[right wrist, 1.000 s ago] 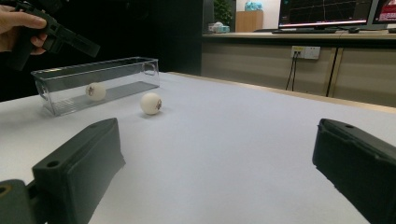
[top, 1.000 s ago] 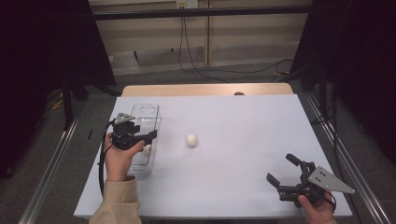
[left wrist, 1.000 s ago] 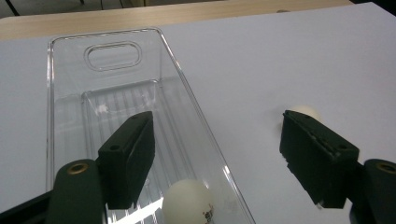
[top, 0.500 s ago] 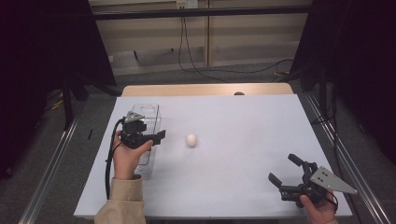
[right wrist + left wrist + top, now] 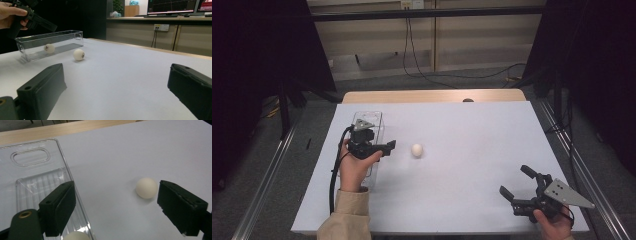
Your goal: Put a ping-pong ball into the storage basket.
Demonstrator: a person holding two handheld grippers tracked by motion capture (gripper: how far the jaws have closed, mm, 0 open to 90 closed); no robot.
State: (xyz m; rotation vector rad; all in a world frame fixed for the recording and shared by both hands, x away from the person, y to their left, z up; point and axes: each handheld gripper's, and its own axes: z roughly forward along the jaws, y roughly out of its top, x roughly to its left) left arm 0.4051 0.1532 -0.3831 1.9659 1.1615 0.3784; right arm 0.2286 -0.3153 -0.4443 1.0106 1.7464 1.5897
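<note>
Over the clear plastic bin (image 5: 371, 131) at the table's left, the left gripper (image 5: 115, 207) hangs with its jaws just opened further and empty. One white ball (image 5: 146, 187) lies on the white tabletop (image 5: 472, 150) beside the bin; another ball (image 5: 49, 48) rests inside it. Near the front right corner, the right gripper (image 5: 516, 184) hovers, jaws spread, empty.

Black two-jaw left gripper (image 5: 388, 146), black cable, grey triangular plate; matching right gripper (image 5: 517, 182); tan ribbed-cuff sleeve (image 5: 348, 215).
</note>
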